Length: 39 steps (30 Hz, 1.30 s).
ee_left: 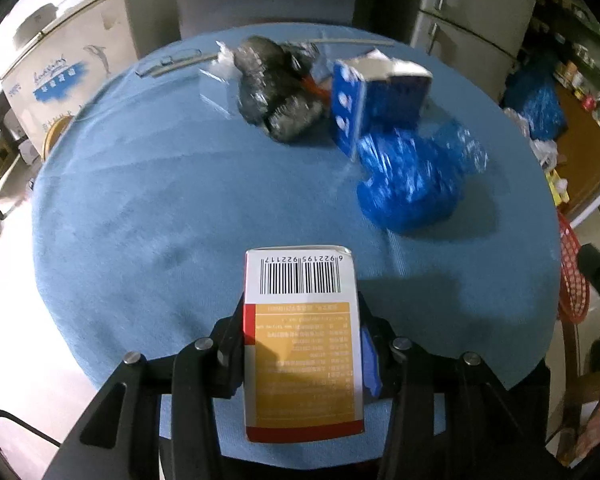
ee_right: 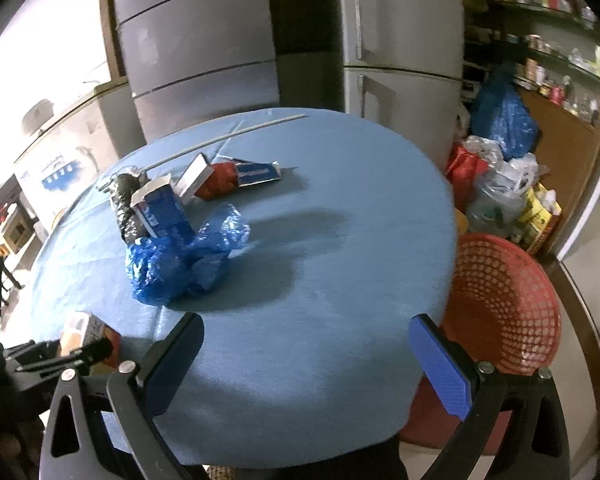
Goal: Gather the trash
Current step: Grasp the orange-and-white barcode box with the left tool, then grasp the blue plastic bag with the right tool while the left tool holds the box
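My left gripper point(ee_left: 302, 314) is shut on a small white and orange box point(ee_left: 300, 344) with a barcode, its pads pressing both long sides near the table's front edge. In the right wrist view that box point(ee_right: 85, 330) and the left gripper point(ee_right: 74, 354) show at the lower left. Over the near side of the blue table point(ee_right: 340, 208) my right gripper point(ee_right: 306, 324) is open with nothing between its fingers. A crumpled blue plastic bag point(ee_left: 412, 176) point(ee_right: 180, 256), a torn blue carton point(ee_left: 376, 96) point(ee_right: 162, 208), a dark crumpled bag point(ee_left: 276, 88) point(ee_right: 124, 204) and a red and blue tube point(ee_right: 240, 174) lie farther back.
A red mesh basket point(ee_right: 504, 300) point(ee_left: 572, 276) stands beside the table's right edge. A thin pale stick point(ee_right: 228, 136) lies at the far side. Grey fridges point(ee_right: 400, 60) stand behind, and bags point(ee_right: 500, 120) are piled on the floor at the right.
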Each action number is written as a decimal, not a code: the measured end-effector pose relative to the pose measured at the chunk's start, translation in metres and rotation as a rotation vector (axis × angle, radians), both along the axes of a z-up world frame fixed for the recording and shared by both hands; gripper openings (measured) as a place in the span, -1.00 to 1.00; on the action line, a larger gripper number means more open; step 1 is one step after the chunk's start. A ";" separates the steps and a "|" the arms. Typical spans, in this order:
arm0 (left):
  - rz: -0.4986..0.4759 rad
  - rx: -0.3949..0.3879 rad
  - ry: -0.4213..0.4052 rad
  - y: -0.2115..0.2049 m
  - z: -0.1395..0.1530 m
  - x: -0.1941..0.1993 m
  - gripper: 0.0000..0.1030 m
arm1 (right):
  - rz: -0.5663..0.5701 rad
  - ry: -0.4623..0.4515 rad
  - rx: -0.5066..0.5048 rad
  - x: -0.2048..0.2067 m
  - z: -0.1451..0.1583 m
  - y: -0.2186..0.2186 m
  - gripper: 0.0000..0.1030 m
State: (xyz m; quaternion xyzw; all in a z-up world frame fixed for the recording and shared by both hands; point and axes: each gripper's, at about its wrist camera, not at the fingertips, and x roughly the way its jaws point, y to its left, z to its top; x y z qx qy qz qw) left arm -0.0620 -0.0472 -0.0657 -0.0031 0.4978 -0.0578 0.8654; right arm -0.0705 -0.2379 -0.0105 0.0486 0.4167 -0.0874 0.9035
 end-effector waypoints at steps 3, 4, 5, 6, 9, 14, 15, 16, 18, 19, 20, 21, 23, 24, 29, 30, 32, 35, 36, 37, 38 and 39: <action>0.022 0.005 -0.037 0.005 0.009 0.002 -0.09 | 0.062 0.002 0.012 0.018 0.001 0.012 1.00; 0.031 0.005 -0.046 0.007 0.011 0.002 -0.09 | 0.078 0.009 0.015 0.023 0.000 0.017 1.00; 0.047 0.006 -0.058 0.011 0.014 0.003 -0.09 | 0.101 0.019 0.019 0.031 -0.001 0.023 1.00; 0.060 0.005 -0.067 0.015 0.016 0.003 -0.09 | 0.124 0.026 0.020 0.038 -0.002 0.030 1.00; 0.094 -0.001 -0.070 0.027 0.018 0.011 -0.08 | 0.175 0.036 0.002 0.054 -0.006 0.048 1.00; 0.133 -0.029 -0.048 0.048 0.015 0.019 -0.08 | 0.259 0.024 0.027 0.079 -0.004 0.078 1.00; 0.138 -0.033 -0.047 0.051 0.014 0.020 -0.08 | 0.272 0.020 0.033 0.083 -0.003 0.082 1.00; 0.143 -0.033 -0.048 0.051 0.014 0.019 -0.08 | 0.294 0.010 0.045 0.088 -0.001 0.087 1.00; 0.148 -0.035 -0.049 0.055 0.012 0.021 -0.08 | 0.321 -0.003 0.040 0.099 -0.003 0.097 1.00; 0.150 -0.039 -0.046 0.056 0.011 0.023 -0.08 | 0.322 0.006 0.034 0.103 -0.005 0.100 1.00; 0.152 -0.042 -0.044 0.057 0.010 0.024 -0.08 | 0.325 0.023 0.026 0.110 -0.011 0.103 1.00; 0.154 -0.044 -0.044 0.058 0.010 0.024 -0.08 | 0.326 0.050 0.019 0.117 -0.020 0.106 1.00; 0.156 -0.048 -0.039 0.060 0.008 0.026 -0.08 | 0.320 0.117 0.003 0.127 -0.041 0.107 1.00; 0.155 -0.051 -0.035 0.060 0.007 0.027 -0.08 | 0.313 0.154 0.003 0.131 -0.054 0.107 1.00; 0.153 -0.038 -0.036 0.058 0.008 0.028 -0.08 | 0.297 0.141 0.090 0.127 -0.060 0.092 0.48; 0.154 -0.038 -0.033 0.058 0.008 0.029 -0.08 | 0.299 0.121 0.099 0.125 -0.055 0.090 0.17; 0.156 -0.037 -0.031 0.057 0.008 0.031 -0.08 | 0.284 0.098 0.107 0.122 -0.047 0.086 0.13; 0.149 -0.029 -0.041 0.052 0.010 0.031 -0.08 | 0.265 0.093 0.133 0.119 -0.045 0.076 0.13; 0.145 -0.026 -0.041 0.049 0.011 0.031 -0.08 | 0.259 0.097 0.147 0.118 -0.048 0.073 0.13; 0.140 -0.024 -0.040 0.047 0.011 0.031 -0.08 | 0.256 0.096 0.157 0.116 -0.048 0.070 0.13; 0.136 -0.020 -0.041 0.045 0.011 0.031 -0.08 | 0.250 0.088 0.167 0.114 -0.047 0.067 0.13; 0.132 -0.014 -0.043 0.044 0.012 0.030 -0.08 | 0.242 0.074 0.177 0.112 -0.045 0.064 0.13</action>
